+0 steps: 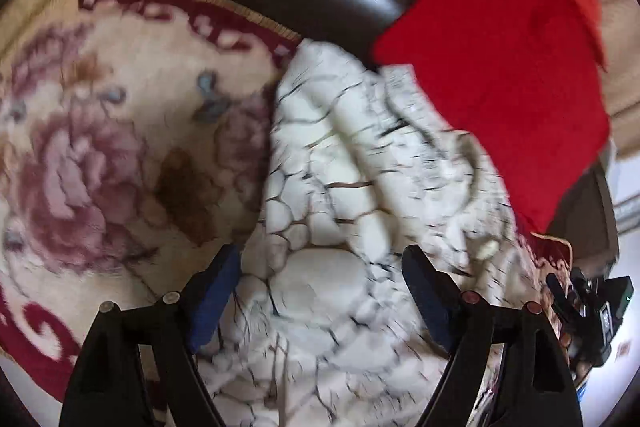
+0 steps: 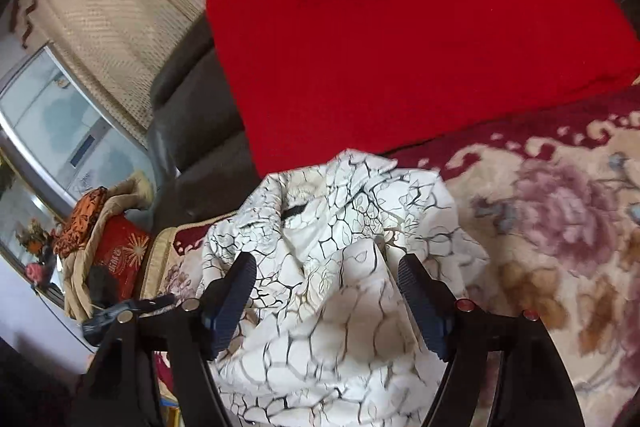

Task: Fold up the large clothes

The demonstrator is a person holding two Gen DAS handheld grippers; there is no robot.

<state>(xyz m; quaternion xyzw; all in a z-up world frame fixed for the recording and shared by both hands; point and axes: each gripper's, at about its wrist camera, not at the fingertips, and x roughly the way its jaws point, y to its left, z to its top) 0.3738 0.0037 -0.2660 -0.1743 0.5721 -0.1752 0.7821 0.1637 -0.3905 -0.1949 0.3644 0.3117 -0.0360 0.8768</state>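
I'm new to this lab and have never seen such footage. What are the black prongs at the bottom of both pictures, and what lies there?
They are two-finger grippers, one in each of a person's hands, each with a fisheye camera looking along its fingers. One picture is from the left gripper, the other from the right gripper. Both stand open and hold nothing. Beneath them a crumpled white garment with black crackle lines lies on a cream floral blanket with a dark red border. Behind it lies a bright red folded cloth.
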